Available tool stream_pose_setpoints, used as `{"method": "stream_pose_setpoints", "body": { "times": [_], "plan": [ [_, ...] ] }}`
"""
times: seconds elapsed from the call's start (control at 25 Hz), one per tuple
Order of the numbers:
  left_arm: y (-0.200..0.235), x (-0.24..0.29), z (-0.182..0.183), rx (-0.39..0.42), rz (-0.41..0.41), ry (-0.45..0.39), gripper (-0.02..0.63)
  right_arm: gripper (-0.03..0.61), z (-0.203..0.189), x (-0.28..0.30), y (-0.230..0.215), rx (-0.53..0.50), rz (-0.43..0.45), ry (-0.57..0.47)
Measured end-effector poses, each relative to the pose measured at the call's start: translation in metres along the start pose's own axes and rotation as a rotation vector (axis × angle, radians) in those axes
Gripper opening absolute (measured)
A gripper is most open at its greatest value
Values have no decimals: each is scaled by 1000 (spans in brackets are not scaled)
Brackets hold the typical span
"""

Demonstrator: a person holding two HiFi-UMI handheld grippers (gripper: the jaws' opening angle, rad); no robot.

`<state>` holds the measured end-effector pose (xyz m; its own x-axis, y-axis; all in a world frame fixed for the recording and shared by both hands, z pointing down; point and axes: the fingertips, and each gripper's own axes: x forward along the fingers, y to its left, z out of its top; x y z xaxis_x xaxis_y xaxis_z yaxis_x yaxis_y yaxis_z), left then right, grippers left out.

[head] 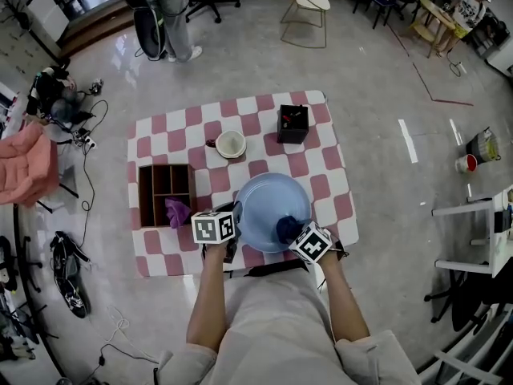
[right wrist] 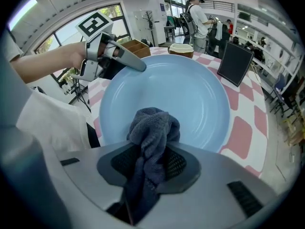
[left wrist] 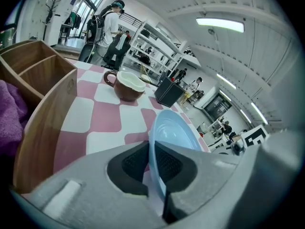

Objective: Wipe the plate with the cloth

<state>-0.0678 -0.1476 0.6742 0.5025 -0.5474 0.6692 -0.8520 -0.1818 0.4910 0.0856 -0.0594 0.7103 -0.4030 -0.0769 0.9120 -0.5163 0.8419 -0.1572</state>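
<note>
**Left gripper (left wrist: 153, 168) pinches the plate (right wrist: 167, 92), right gripper (right wrist: 150, 165) clenches the cloth (right wrist: 153, 128)**

We see in the left gripper view that the 2 jaws are closed on the plate's rim, which runs edge-on between the dark pads. The plate is pale blue and round. In the head view it sits over the near part of the table (head: 325, 171), just in front of the person's body, with its hollow face turned up toward the camera. We cannot tell whether its underside touches the table.

We see in the right gripper view that the 2 jaws are clamped on a dark blue cloth. It is bunched up, and its free end pokes out past the pads and lies against the inner face of the plate, close to the near rim. In the head view that dark bundle shows on the plate's near right part, just ahead of the right gripper's marker cube. The left gripper holds the rim at the plate's near left.

The table is covered in pink and white checks. To the left of the plate stands a wooden box (head: 152, 191) with compartments, and a purple rag (head: 176, 212) lies in its near right one. Beyond the plate we see 1 brown cup (head: 231, 143) with a white inside, and farther right 1 black box (head: 293, 123). A person (head: 172, 14) stands on the floor well beyond the table.
</note>
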Motion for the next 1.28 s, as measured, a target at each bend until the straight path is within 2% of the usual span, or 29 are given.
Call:
{"method": "stream_pose_setpoints", "body": {
  "times": [0.16,0.36,0.68,0.88,1.28],
  "plan": [
    [-2,-2,0,8,-9,1,28,123,3,4,17,-50,4,20],
    [-2,-1,2,16,-16,8,28,123,19,13,37,-95,54,6],
    [-1,-3,-1,-3,-30,21,28,123,57,26,64,-123,98,-88],
    [0,-5,-4,-1,-36,33,28,124,84,30,63,-98,87,-164],
    [3,-3,-2,20,-43,26,28,124,113,31,38,-115,24,-205]
  ]
}}
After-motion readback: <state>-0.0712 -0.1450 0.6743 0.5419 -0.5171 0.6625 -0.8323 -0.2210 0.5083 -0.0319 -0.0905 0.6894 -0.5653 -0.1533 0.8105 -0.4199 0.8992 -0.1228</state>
